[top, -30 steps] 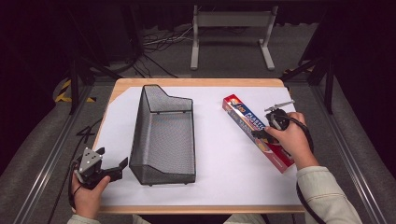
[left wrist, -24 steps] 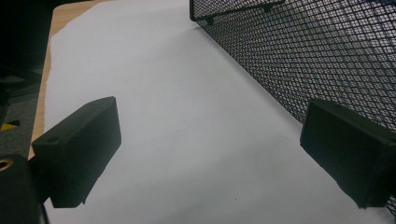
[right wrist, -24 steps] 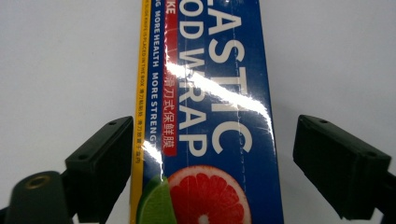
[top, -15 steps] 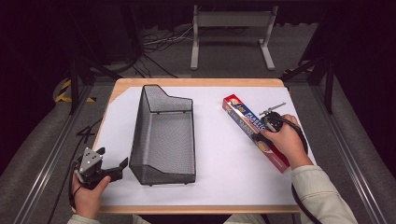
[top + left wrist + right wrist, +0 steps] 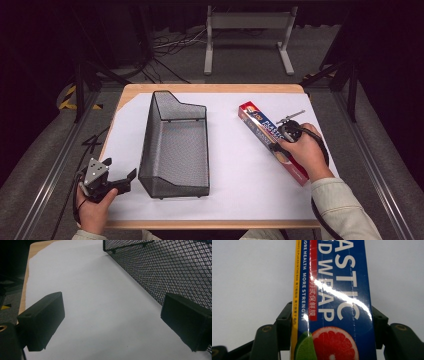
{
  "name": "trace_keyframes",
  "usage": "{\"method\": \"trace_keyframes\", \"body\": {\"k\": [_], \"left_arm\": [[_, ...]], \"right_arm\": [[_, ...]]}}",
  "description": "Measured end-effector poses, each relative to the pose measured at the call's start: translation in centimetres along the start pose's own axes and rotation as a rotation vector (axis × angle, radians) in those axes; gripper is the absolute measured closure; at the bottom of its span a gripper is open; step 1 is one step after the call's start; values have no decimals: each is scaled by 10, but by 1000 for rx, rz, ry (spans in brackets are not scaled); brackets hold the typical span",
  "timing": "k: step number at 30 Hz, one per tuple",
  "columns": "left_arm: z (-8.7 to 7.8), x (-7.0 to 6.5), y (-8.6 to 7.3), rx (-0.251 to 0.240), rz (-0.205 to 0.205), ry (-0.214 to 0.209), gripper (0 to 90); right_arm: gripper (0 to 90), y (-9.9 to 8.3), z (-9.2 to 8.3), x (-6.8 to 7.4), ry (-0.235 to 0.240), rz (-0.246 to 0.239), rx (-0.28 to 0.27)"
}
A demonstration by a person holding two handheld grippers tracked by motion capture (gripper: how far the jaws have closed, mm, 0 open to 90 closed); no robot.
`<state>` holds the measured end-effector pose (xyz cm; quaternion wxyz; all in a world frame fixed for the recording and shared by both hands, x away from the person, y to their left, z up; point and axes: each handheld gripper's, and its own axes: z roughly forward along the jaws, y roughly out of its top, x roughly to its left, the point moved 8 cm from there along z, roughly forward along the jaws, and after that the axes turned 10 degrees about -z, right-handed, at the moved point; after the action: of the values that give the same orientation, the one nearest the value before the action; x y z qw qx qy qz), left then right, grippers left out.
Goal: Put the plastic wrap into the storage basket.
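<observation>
A long blue and red plastic wrap box (image 5: 258, 123) lies flat at the right of the white-covered table (image 5: 235, 165), running diagonally. My right gripper (image 5: 281, 144) comes down over its middle. In the right gripper view the two jaws press against both long sides of the plastic wrap box (image 5: 337, 290), so my right gripper (image 5: 332, 325) is shut on it. A black wire mesh basket (image 5: 150, 135) stands at centre left with nothing inside it. My left gripper (image 5: 119, 169) rests open at the front left corner, just left of the basket. Nothing is between my left gripper's (image 5: 112, 322) jaws.
The basket's mesh wall (image 5: 175, 270) runs close along the right jaw in the left gripper view. White paper stretches between basket and box. The wooden table edge (image 5: 210, 88) shows at the back, with a metal stand (image 5: 247, 22) and cables on the floor beyond.
The right hand has slid up along the box toward its middle and lowered the gripper over it. The left gripper has stayed still.
</observation>
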<state>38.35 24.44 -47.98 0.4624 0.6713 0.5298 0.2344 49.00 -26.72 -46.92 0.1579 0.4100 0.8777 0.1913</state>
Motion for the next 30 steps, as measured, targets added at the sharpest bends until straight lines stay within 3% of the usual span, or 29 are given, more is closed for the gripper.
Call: {"method": "trace_keyframes", "body": {"k": [15,30], "left_arm": [[0,-1,0,-1,4,-4,62],[0,-1,0,-1,2,-5,61]], "right_arm": [[398,14,-37,17,8,12,-24],[398,27,-74,32,13,55,-64]]}}
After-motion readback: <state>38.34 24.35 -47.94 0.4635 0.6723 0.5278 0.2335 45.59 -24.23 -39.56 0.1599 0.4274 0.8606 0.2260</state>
